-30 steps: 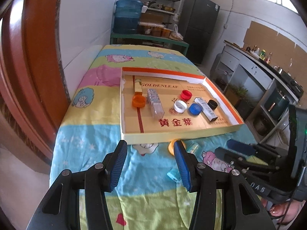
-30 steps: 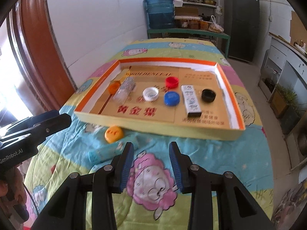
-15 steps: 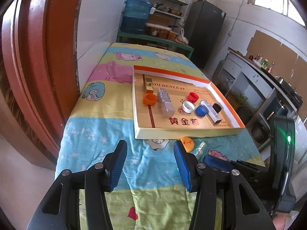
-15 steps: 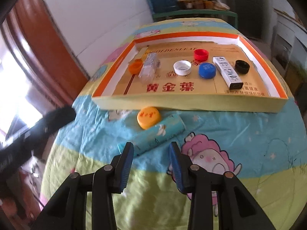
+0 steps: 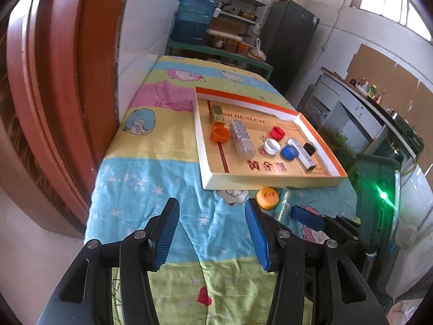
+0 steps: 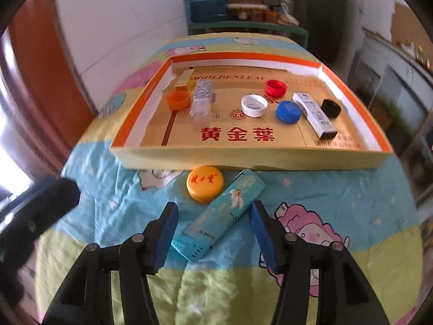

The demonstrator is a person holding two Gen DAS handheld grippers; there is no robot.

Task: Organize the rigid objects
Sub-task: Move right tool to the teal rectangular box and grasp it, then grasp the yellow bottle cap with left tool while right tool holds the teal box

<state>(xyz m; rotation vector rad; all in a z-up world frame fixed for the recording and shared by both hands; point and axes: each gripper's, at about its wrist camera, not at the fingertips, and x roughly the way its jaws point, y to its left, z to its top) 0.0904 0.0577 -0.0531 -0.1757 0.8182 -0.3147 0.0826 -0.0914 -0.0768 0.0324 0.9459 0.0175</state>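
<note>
Right gripper has just been opening, pads clear either side of the teal box lying on the counter, touching the yellow cap near the tray. Left gripper gapes empty.

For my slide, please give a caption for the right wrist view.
Right gripper, fingers just opened, straddles the teal rectangular carton beside the yellow round cap.

A home kitchen: black fridge, water jug, pot-laden shelves, counter with sauce bottles.
</note>
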